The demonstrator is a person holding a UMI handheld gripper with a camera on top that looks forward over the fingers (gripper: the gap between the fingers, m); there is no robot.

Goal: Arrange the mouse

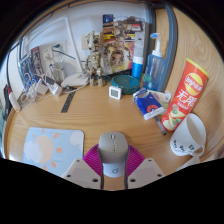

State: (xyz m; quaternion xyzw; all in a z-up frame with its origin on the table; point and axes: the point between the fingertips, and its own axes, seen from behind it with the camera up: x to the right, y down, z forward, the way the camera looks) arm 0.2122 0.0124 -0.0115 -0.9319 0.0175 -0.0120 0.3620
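A grey wireless mouse (113, 152) sits between my gripper's (112, 160) two fingers, its nose pointing away from me over the wooden desk (100, 110). The magenta pads (93, 157) press against both its sides, so the fingers are shut on it. A pale mouse pad (50, 146) with an orange pattern lies on the desk just to the left of the fingers. Whether the mouse rests on the desk or is lifted I cannot tell.
A white mug (190, 137) stands right of the fingers, a red chips tube (184, 95) beyond it. A blue-white box (150, 103), a small white clock (116, 91), a blue bottle (154, 62) and cluttered items along the wall stand farther back.
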